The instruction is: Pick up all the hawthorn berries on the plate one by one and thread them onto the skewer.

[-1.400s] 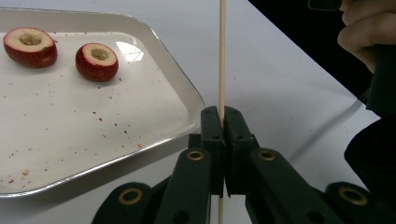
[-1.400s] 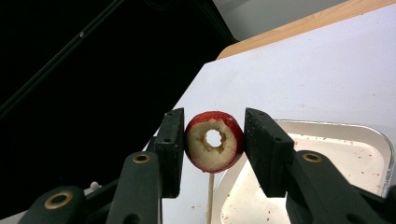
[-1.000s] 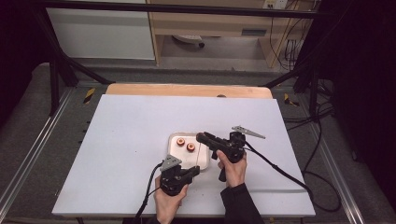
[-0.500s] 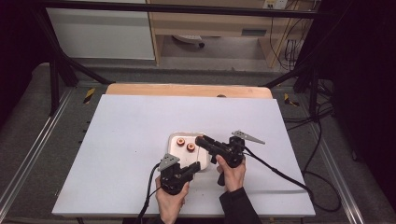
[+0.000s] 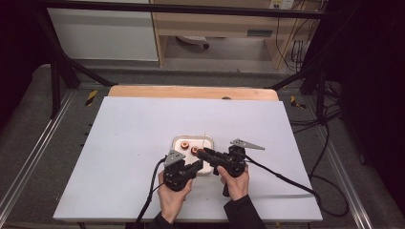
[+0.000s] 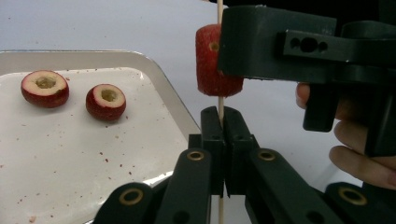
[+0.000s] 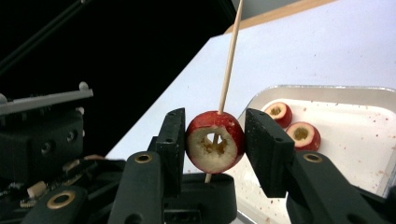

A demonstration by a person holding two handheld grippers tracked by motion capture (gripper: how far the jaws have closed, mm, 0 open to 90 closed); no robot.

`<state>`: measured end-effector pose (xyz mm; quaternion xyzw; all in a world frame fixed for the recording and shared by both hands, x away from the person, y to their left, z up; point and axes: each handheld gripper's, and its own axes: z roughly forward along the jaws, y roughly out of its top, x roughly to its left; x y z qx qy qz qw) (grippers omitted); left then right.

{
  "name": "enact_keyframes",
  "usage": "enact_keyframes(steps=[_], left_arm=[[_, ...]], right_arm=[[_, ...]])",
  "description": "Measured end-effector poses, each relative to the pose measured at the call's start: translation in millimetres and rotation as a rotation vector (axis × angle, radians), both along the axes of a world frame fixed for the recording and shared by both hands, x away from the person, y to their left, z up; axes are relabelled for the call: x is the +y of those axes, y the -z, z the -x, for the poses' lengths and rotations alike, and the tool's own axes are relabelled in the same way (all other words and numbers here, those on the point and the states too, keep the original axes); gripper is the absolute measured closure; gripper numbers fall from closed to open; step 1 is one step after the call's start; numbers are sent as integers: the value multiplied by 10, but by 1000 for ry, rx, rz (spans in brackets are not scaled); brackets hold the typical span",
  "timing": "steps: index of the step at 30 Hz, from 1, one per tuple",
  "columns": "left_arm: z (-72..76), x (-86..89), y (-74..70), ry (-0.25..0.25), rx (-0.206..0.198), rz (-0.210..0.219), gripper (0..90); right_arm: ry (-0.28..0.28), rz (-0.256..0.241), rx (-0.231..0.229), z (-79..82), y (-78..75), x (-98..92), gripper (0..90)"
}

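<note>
High view: the person's two hands work close together at the near middle of the white table (image 5: pixel 119 143). The left gripper (image 5: pixel 184 169) and the right gripper (image 5: pixel 215 157) meet at the near edge of a small white tray (image 5: pixel 181 140). Two reddish fruit pieces lie in the tray, and a thin skewer (image 5: pixel 204 140) stands up between the grippers. From here the jaws are too small to read.

Left gripper view: the left gripper (image 6: pixel 223 135) has its jaws pressed together on the wooden skewer (image 6: pixel 221 105), which runs upright through them. Just above the jaws a red cored fruit (image 6: pixel 212 60) sits threaded on the stick, with the right gripper's black body against its right side. To the left, two cored fruit halves (image 6: pixel 74 95) lie cut side up in the tray (image 6: pixel 163 93), ringed by red crumbs. Fingers of the person's right hand (image 6: pixel 359 140) show at the right edge.

Right gripper view: the right gripper (image 7: pixel 215 142) pinches the cored fruit (image 7: pixel 215 140) between its two pads. The hollow core faces the camera, pale flesh inside a red skin, and the skewer (image 7: pixel 229 56) passes through the core and rises above. The other two pieces (image 7: pixel 292 123) lie beyond in the tray (image 7: pixel 369 91).

Against the high view of a second ago, the right gripper sits slightly lower and nearer the left one; the tray has not moved.
</note>
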<state>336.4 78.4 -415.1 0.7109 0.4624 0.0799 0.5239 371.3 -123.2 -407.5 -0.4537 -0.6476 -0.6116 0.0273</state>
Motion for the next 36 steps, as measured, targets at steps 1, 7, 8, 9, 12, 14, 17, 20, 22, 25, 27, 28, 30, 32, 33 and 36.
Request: enact_keyframes(steps=[1,7,8,9,12,14,17,20,22,25,27,28,30,32,33,36], left_arm=[[-3,4,7,5,2,-4,884],[-6,98,63,22,-12,-66,884],[-4,136,71,19,-14,-84,884],[-2,175,82,18,-16,-92,884],[17,304,107,15,-21,-138,883],[34,392,118,16,-30,-162,883],[67,467,120,21,-42,-189,882],[105,505,115,35,-56,-215,881],[124,529,115,44,-57,-232,881],[149,562,123,52,-63,-257,880],[161,587,141,61,-59,-262,880],[165,608,147,59,-58,-270,880],[167,645,158,59,-56,-265,880],[173,669,166,62,-55,-267,880],[176,686,170,62,-56,-276,880],[183,724,182,60,-52,-277,879]], right_arm=[[-7,6,1,-1,6,0,601],[-18,70,-22,-19,-11,-41,455],[-15,86,-27,-22,-25,-56,414],[-15,104,-32,-32,-36,-73,373],[-18,172,-41,-70,-55,-119,272],[-15,226,-47,-99,-56,-145,223],[-22,298,-62,-145,-46,-175,151],[-36,364,-68,-183,-34,-194,110],[-56,402,-70,-209,-29,-206,95],[-80,459,-63,-247,-28,-226,81],[-105,508,-53,-277,-33,-229,73],[-120,530,-52,-293,-34,-227,70],[-141,571,-39,-321,-40,-213,69],[-153,599,-30,-355,-45,-193,67],[-159,612,-29,-374,-48,-182,68],[-167,638,-20,-424,-61,-142,68]])
